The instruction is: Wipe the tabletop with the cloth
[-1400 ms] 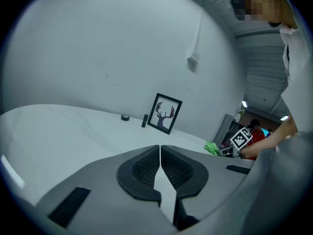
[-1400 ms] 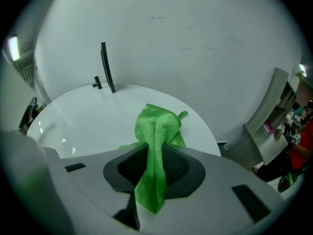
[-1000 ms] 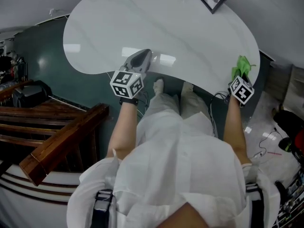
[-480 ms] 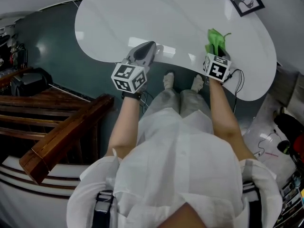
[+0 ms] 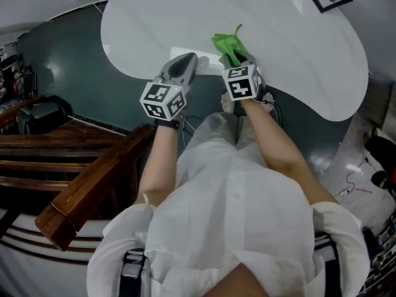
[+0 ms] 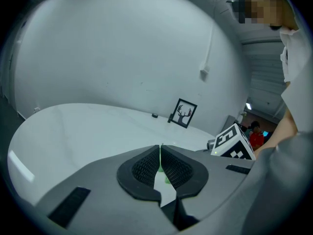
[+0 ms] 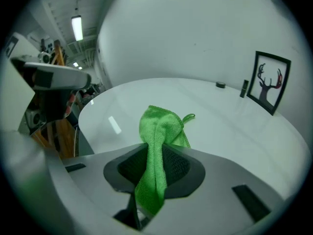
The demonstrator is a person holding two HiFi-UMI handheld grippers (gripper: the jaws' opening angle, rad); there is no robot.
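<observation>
The cloth [image 7: 156,141], green with a small loop at one corner, is clamped between the jaws of the right gripper [image 7: 155,153]. Its bunched free end stands out beyond the jaw tips, over the tabletop [image 5: 185,17] just inside the near edge. I cannot tell whether it touches the surface.

The tabletop is white, glossy and rounded, with a near edge that curves inward. A framed deer picture [image 7: 268,82] leans at the far right, and two small dark items [image 7: 221,84] sit just left of it. The broad middle and left of the surface are bare. A white wall [image 6: 122,58] stands behind the far edge. A dark teal floor [image 5: 62,60] lies below the left edge, and dark wooden furniture [image 5: 80,178] is at near left.

The left gripper [image 6: 160,155] hovers at the near edge, just left of the right gripper. Its jaws are together with only a thin slit, and they hold nothing.
</observation>
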